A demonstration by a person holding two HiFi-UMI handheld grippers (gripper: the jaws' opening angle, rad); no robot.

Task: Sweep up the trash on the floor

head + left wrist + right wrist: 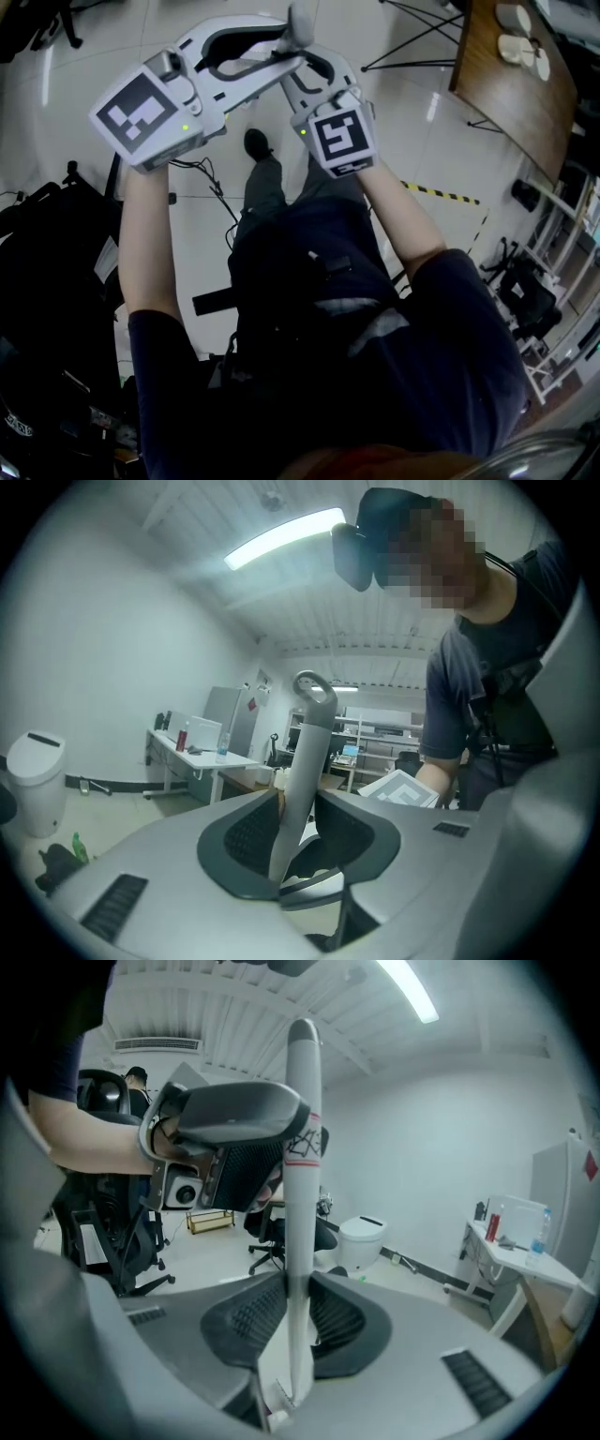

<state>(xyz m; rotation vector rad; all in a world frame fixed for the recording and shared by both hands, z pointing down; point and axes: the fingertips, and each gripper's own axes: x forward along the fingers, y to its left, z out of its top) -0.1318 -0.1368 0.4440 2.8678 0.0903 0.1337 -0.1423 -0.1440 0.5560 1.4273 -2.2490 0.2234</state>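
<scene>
Up at the person's twelve o'clock a grey handle (pixel 302 1063) with a hanging loop on top stands upright, the left gripper (pixel 298 817) clamped on it above the right gripper (pixel 292 1321), also clamped on it, and its red-edged tape band (pixel 304 1146) carries an unreadable dark scribble.

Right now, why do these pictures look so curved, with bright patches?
Head view: wide lens bows the floor, with glare streaks on its tiles. Left gripper view: black round border, ceiling light blown out. Right gripper view: same border; handle sharp, room edges bent.
</scene>
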